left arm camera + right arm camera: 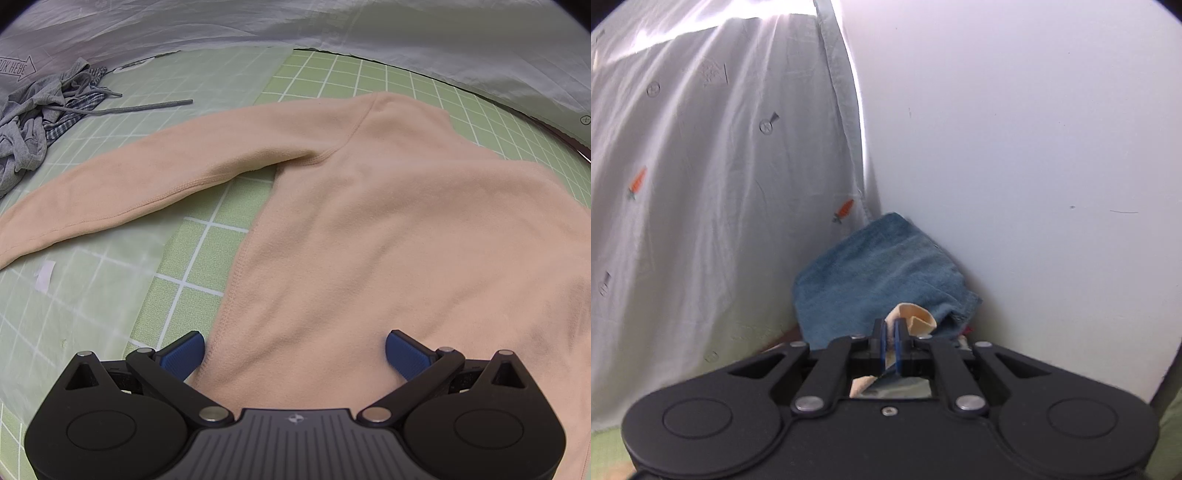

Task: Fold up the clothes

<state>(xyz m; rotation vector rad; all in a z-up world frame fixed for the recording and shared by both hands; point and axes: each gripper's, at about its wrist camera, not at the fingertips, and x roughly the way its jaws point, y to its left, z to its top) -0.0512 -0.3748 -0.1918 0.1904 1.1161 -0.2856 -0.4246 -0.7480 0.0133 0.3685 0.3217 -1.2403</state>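
A peach fleece top (388, 229) lies flat on the green grid mat (192, 266), one sleeve (129, 184) stretched out to the left. My left gripper (295, 354) is open, its blue pads on either side of the top's near hem, just above the cloth. In the right wrist view my right gripper (891, 347) is shut on a peach fold of the top (914, 319), lifted and pointing at the corner of the wall.
A heap of grey and plaid clothes (37, 118) with a drawstring lies at the mat's far left. A white sheet (406, 40) hangs behind the mat. A folded blue towel (882, 280) sits in the corner between a carrot-print curtain (720, 184) and the wall (1034, 147).
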